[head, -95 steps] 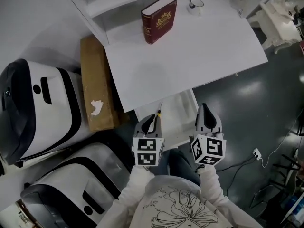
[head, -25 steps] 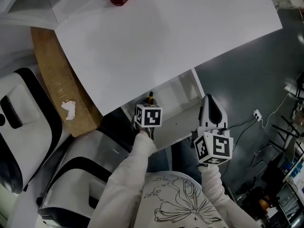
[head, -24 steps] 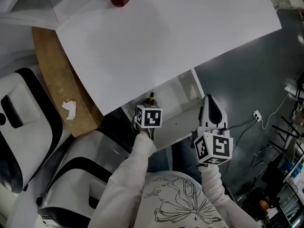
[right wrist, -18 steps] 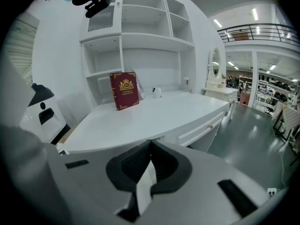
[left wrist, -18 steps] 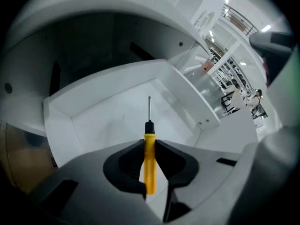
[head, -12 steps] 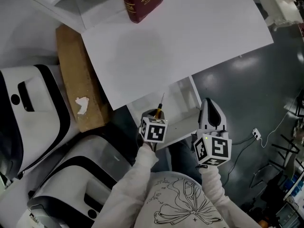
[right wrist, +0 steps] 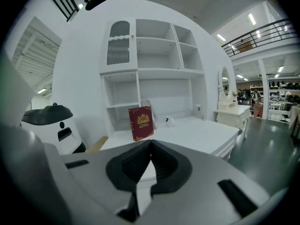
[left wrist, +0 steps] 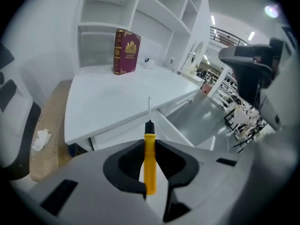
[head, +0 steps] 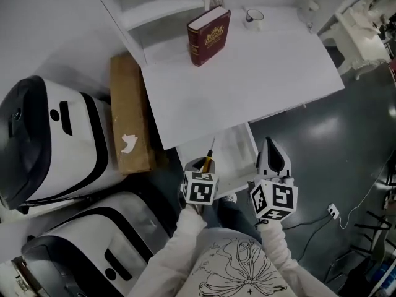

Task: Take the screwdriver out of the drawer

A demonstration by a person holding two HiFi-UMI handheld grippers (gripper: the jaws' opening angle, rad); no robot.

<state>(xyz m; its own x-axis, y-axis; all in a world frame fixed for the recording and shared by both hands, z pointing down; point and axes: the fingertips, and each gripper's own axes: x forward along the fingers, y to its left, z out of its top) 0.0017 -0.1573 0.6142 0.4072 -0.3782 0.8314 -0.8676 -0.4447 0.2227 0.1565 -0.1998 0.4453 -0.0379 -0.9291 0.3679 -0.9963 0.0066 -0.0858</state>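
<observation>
Yellow-handled screwdriver [left wrist: 149, 159] clamped in left tongs [left wrist: 149, 142], over open white drawer [head: 236, 157]; right tongs [right wrist: 150, 144] closed, empty

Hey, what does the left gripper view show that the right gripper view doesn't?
Only the left gripper view: the yellow screwdriver clamped in the left tongs, and a white scrap on the cardboard. Only the right gripper view: the right tongs, shut with nothing between them, and an arched cabinet door. Both: the red book and white cup on the white desk.
</observation>
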